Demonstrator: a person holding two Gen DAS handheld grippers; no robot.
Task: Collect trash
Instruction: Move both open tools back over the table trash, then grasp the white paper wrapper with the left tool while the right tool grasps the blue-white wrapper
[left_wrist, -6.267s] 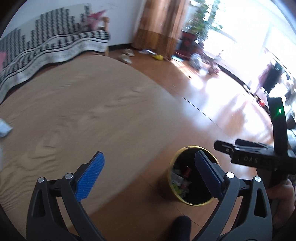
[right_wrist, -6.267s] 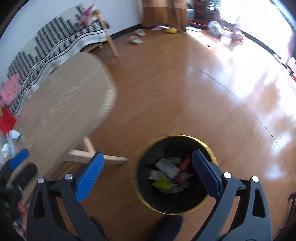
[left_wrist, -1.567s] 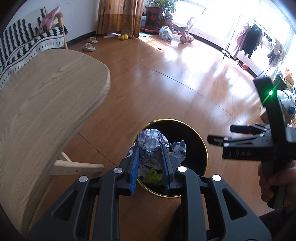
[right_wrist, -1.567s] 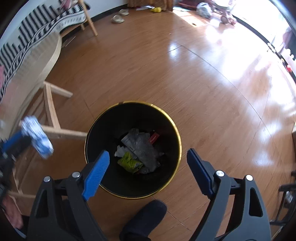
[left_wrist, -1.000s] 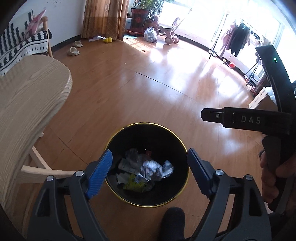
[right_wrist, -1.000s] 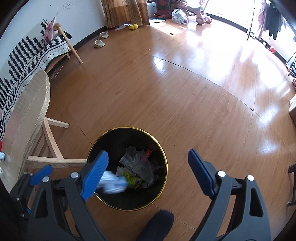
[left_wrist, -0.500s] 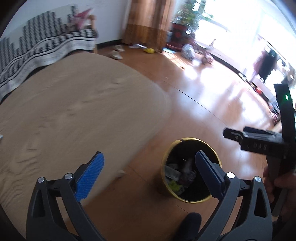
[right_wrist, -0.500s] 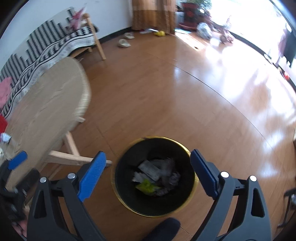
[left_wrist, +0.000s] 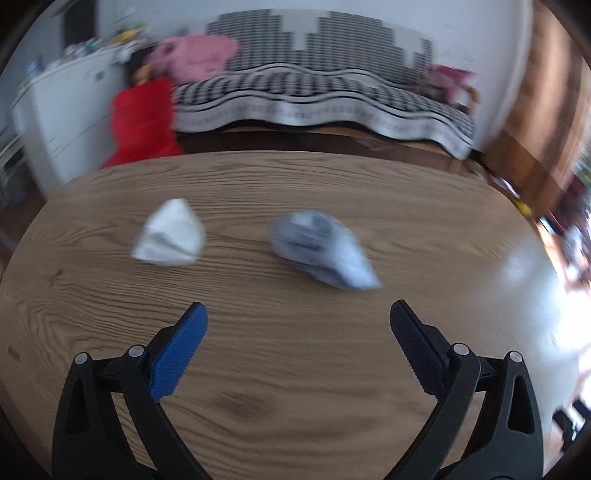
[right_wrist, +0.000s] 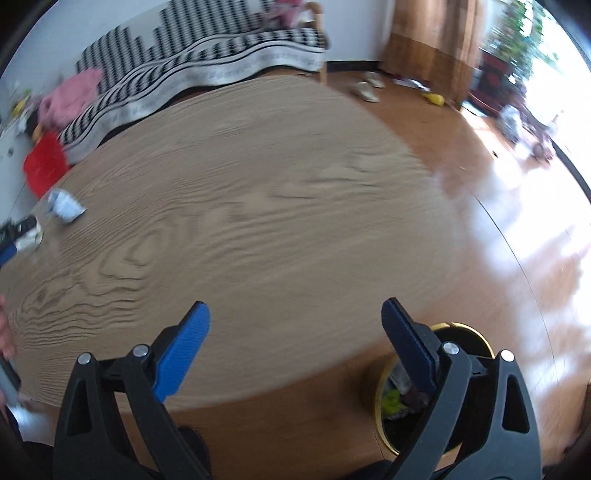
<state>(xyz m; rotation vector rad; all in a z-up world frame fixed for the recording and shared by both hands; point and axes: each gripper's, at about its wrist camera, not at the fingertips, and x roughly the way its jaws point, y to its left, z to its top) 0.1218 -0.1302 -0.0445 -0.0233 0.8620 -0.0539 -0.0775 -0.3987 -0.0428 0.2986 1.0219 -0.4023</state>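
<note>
Two crumpled papers lie on the oval wooden table: a white wad to the left and a grey-blue wad just beyond my left gripper, which hangs open and empty over the tabletop. My right gripper is open too, nothing between its blue pads, above the table's near right part. The black bin with a gold rim stands on the floor behind the right finger, trash inside. The grey-blue wad shows far left in the right wrist view.
A sofa with a black-and-white striped cover runs behind the table, with a red cushion and a pink bundle at its left. Shiny wooden floor lies right of the table. Slippers sit near a curtain.
Both grippers have swung left from above the bin to over the table. The left one now faces the two paper wads; the bin has slid to the right view's lower right corner.
</note>
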